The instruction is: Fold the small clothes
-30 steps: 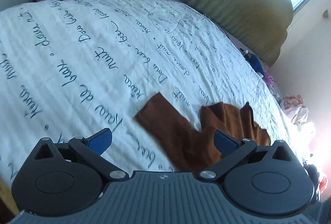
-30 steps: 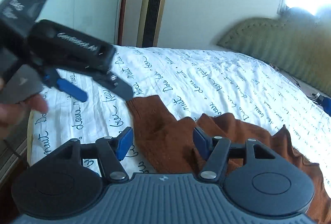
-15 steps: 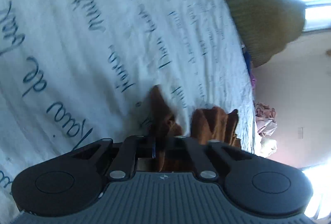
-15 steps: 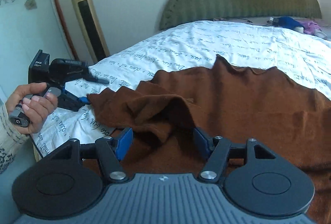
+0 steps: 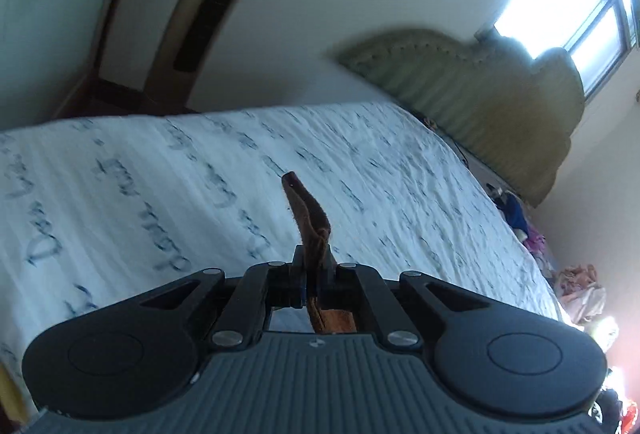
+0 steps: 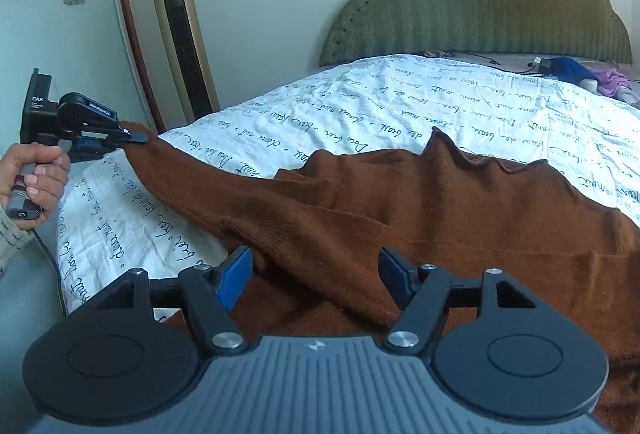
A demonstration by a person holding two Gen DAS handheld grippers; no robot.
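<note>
Gripping one brown garment [image 6: 400, 205], left gripper [image 6: 134, 137], one bed [image 6: 400, 105], right gripper [image 6: 316, 274] spread.

Brown knit garment [image 6: 400, 209], spread on the bed, one corner lifted

Rust-brown, soft-knit, rumpled; its bulk lies directly ahead of and beneath the right gripper [image 6: 316, 274], between the spread fingers; one narrow end stretches taut up-left to the left gripper [image 6: 132, 137], pinched there; a tip pokes past the closed fingers.

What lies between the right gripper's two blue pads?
In the right wrist view, the right gripper stands open with brown garment fabric between its pads, not pressed. The cloth stretches left to the left gripper, shut on a corner.
</note>
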